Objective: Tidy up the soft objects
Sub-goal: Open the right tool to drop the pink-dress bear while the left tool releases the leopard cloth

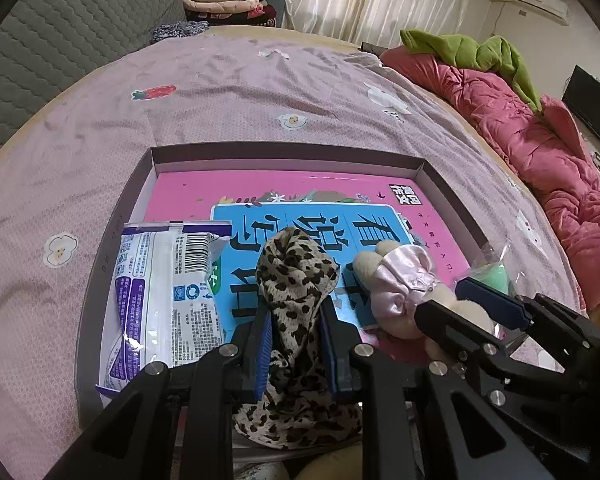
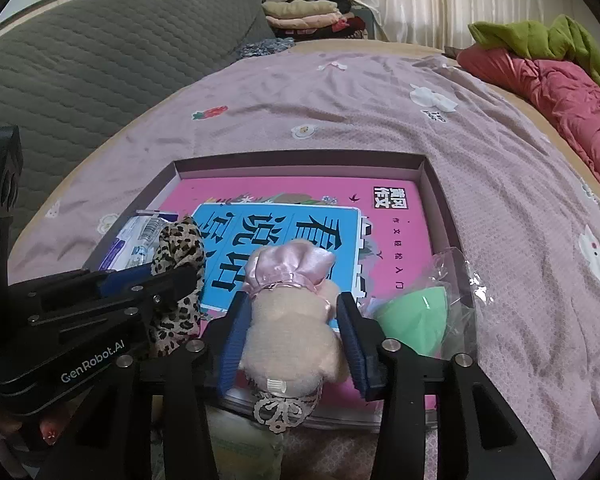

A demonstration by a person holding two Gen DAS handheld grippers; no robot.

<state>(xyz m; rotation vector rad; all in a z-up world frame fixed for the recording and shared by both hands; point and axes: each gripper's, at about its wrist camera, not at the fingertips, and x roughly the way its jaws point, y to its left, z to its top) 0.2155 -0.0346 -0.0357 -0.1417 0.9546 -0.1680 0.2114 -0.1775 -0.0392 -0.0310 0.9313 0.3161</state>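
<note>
Leopard-print scarf [image 1: 296, 280] pinched in left gripper [image 1: 296, 344], bunched above tray [image 1: 284, 152], not yet laid down. Plush toy [image 2: 288, 336] already lowered onto book [image 2: 300, 240] at tray's near edge, right gripper [image 2: 292, 344] jaws spread on both sides, apparently no longer pressing. Wipes pack [image 1: 168, 280] lying along tray's left side, bagged green sponge [image 2: 416, 312] at right corner. Little bare room left between them; scarf still to place. Pink quilt [image 1: 540, 140] heaped well apart on bed [image 1: 260, 92].
</note>
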